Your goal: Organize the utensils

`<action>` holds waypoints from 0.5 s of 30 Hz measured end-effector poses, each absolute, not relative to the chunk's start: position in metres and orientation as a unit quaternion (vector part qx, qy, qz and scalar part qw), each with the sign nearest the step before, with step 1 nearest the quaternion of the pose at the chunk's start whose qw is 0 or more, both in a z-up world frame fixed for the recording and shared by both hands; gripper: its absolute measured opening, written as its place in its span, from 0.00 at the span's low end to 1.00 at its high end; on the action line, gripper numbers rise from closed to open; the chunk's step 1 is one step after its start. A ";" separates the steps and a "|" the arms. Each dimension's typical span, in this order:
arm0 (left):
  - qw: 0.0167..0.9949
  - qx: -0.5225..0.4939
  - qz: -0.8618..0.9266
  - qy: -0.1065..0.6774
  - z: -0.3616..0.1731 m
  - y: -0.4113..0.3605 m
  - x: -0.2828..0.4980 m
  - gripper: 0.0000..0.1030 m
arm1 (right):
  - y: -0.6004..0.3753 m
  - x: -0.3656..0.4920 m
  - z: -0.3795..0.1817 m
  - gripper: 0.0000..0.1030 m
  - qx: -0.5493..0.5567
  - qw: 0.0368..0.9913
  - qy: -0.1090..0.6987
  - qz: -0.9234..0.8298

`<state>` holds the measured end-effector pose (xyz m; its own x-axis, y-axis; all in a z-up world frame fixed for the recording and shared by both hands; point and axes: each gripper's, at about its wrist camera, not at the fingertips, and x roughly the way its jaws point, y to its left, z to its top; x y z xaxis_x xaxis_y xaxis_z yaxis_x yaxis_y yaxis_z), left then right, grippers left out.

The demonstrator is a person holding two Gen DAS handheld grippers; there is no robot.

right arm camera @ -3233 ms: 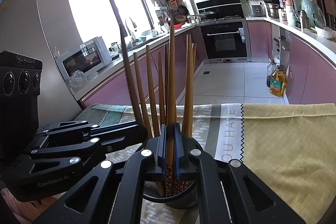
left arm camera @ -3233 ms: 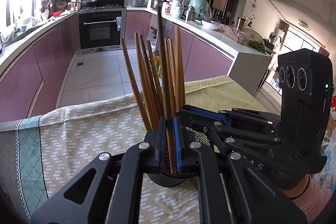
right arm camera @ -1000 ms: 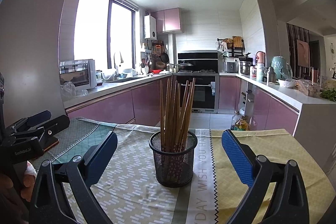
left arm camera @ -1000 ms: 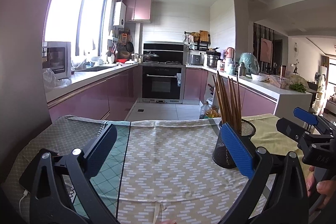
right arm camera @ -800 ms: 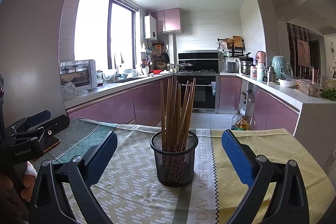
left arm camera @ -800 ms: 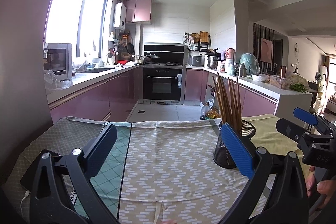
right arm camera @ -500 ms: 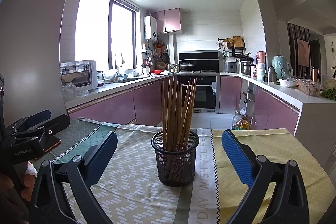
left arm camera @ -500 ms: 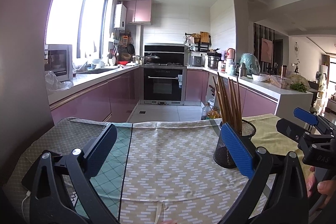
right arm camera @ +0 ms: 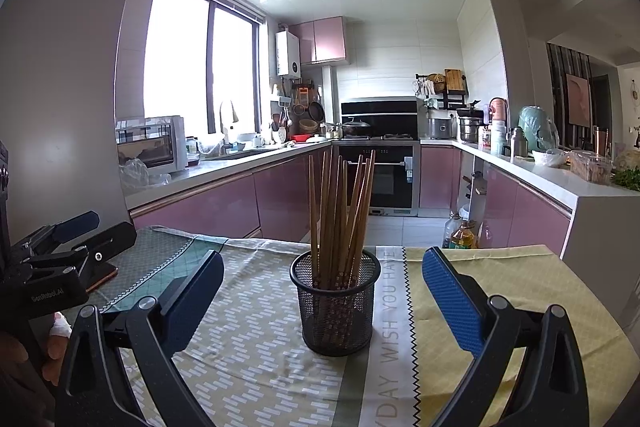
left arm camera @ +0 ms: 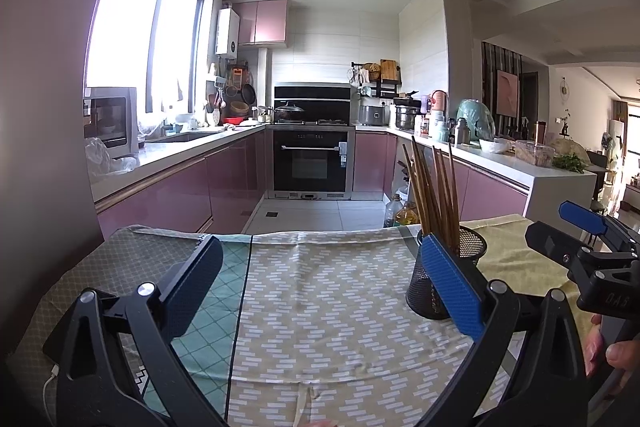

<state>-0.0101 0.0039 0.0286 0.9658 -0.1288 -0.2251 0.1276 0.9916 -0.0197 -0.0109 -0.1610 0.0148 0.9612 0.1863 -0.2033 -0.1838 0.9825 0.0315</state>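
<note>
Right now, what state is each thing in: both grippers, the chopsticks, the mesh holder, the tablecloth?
left gripper: open, holding nothing.
right gripper: open, holding nothing, holder centred ahead of it.
chopsticks: standing bundled in the holder, leaning slightly, tips up.
mesh holder: upright on the tablecloth, touched by neither gripper.
tablecloth: spread over the table, lightly wrinkled.

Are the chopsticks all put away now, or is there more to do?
It looks nearly finished. The chopsticks all stand upright in the black mesh cup. The left gripper and right gripper are both open and hold nothing. No loose chopsticks show on the tablecloth, so little seems left.
</note>
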 end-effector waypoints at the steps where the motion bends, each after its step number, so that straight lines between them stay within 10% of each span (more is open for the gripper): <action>1: 0.991 -0.003 -0.065 0.114 0.029 0.003 -0.010 0.95 | -0.161 -0.011 0.015 0.93 0.006 0.990 0.103 0.094; 15: 0.992 -0.002 -0.063 0.113 0.029 0.002 -0.011 0.95 | -0.162 -0.010 0.015 0.93 0.007 0.990 0.103 0.094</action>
